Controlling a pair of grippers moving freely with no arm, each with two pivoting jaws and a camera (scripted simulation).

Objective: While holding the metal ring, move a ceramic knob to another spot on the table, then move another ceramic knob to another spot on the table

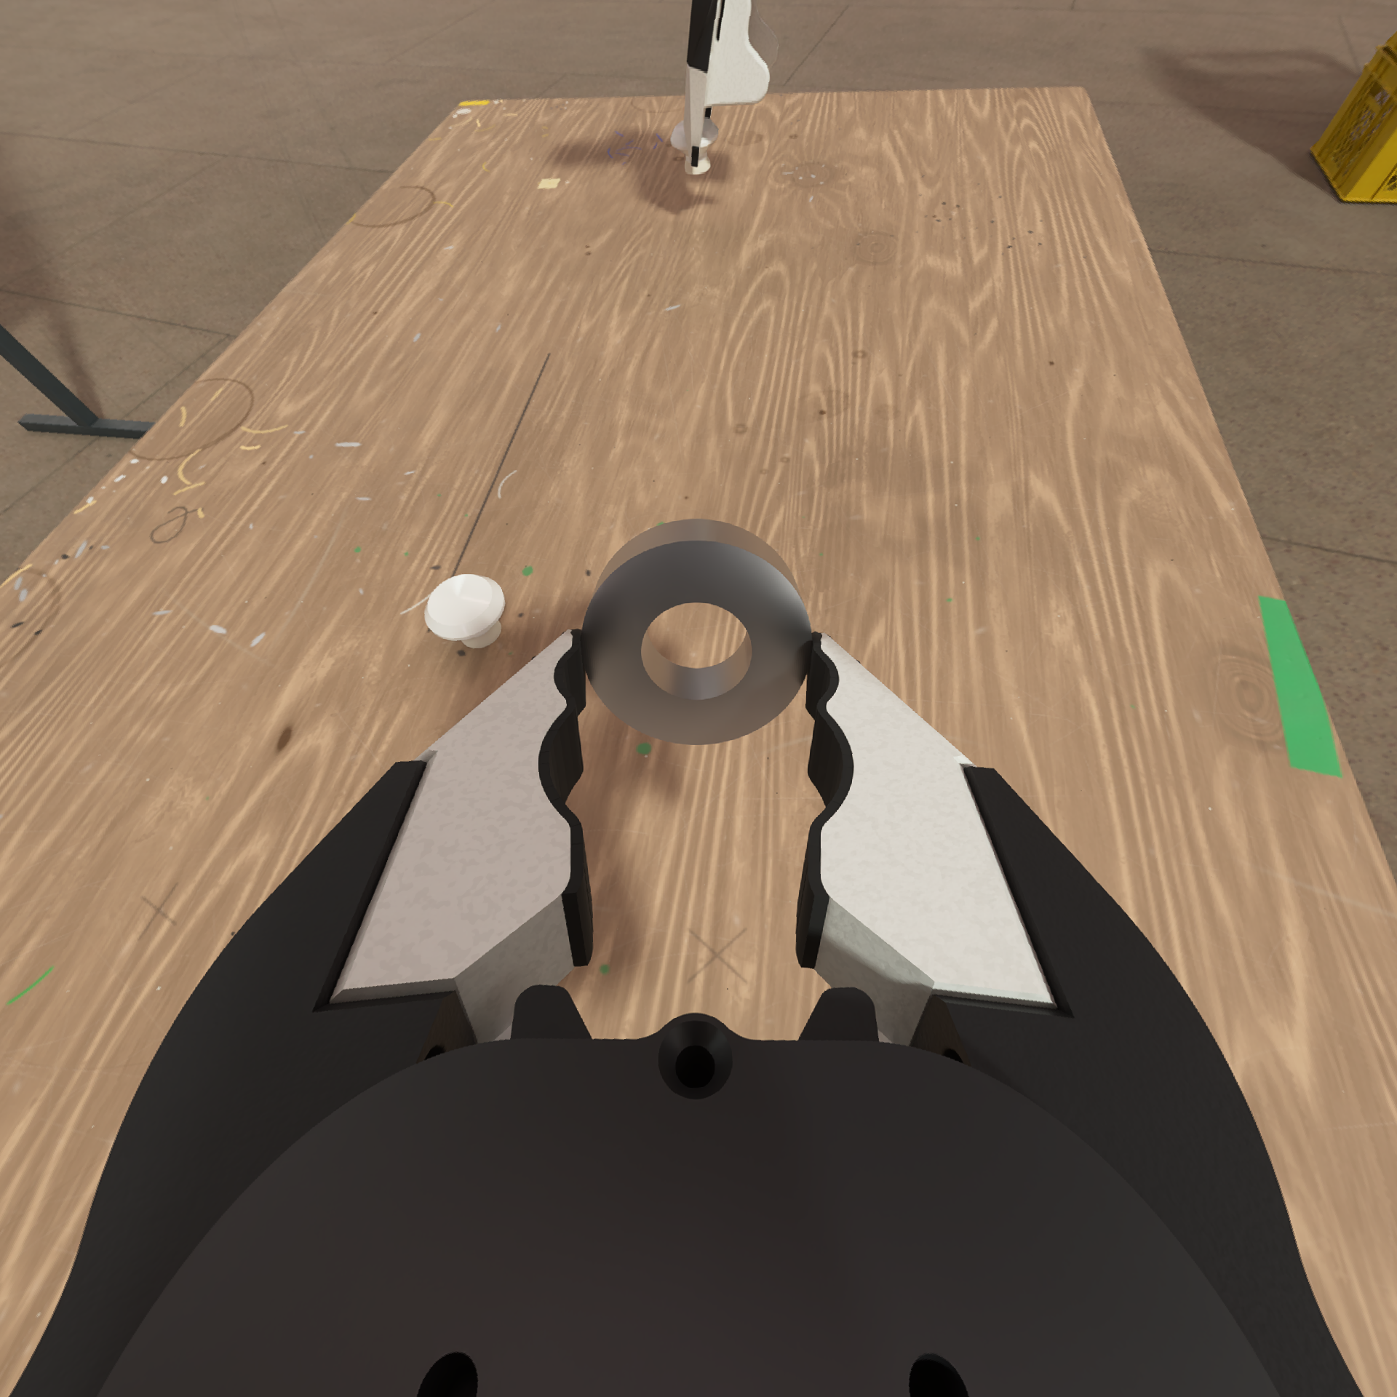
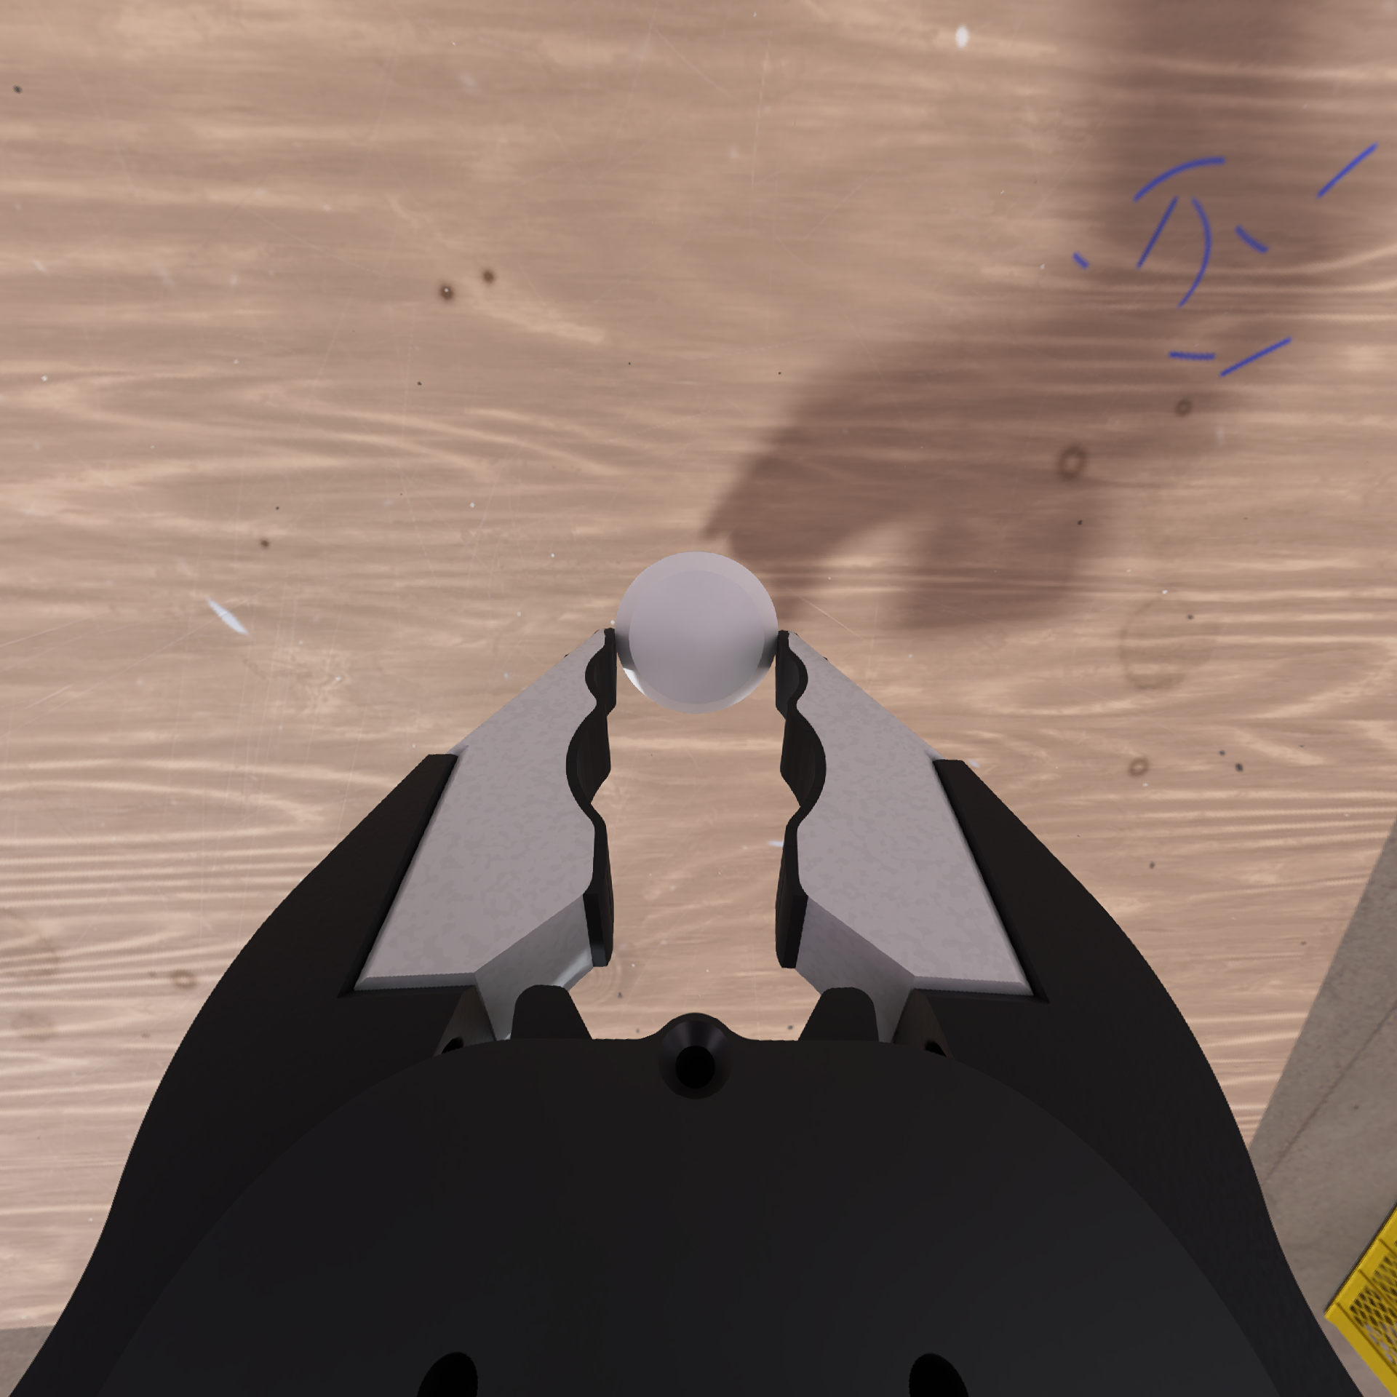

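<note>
My left gripper [image 1: 695, 650] is shut on the grey metal ring [image 1: 631, 661], held by its rim above the wooden table [image 1: 945, 453], its hole facing me. A white ceramic knob [image 1: 463, 609] lies on the table just left of the ring. My right gripper [image 2: 695, 642] is shut on a second white ceramic knob [image 2: 695, 631], seen from above its round cap, close over the table [image 2: 302, 378]. In the left wrist view the right gripper [image 1: 699, 155] shows at the table's far end, pointing down with that knob [image 1: 689, 138] at its tips.
A yellow crate [image 1: 1364, 140] stands on the floor beyond the table's far right; it also shows in the right wrist view [image 2: 1372, 1308]. A green tape strip [image 1: 1296, 684] lies near the right edge. A dark metal stand [image 1: 53, 401] is off the left side.
</note>
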